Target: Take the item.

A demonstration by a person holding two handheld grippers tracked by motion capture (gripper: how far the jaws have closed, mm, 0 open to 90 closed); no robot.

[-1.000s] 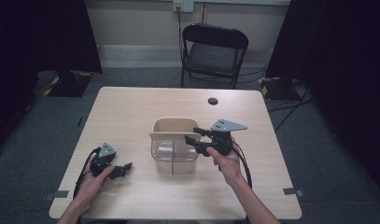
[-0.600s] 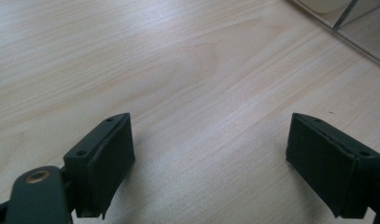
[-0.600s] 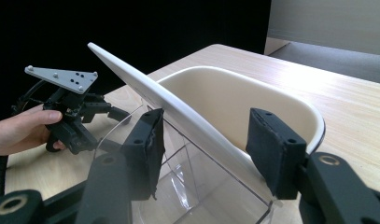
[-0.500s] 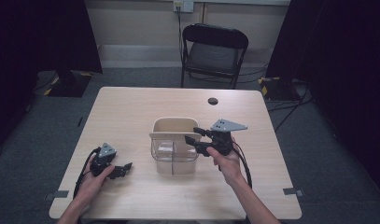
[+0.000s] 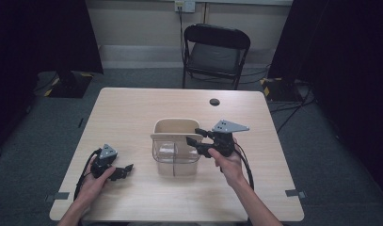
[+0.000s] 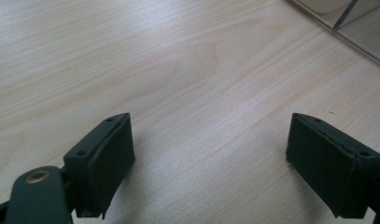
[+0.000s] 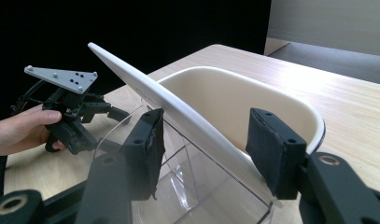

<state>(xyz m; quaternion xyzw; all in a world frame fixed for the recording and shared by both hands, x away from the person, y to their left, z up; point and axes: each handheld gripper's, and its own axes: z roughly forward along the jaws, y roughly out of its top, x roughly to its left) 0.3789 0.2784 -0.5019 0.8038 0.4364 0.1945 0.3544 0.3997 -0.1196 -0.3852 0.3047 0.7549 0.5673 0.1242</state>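
A caddy stands mid-table: a cream tub behind a clear compartment, with a flat white bar across the top. My right gripper is at the bar's right end, open. In the right gripper view the white bar slants through the gap between the jaws, close to the left pad and apart from the other, with the tub behind it. My left gripper rests low on the table at the left, open over bare wood, with nothing between its jaws.
The wooden table has a small black round cap near its far edge. A black folding chair stands behind the table. The caddy's clear corner lies ahead and right of the left gripper.
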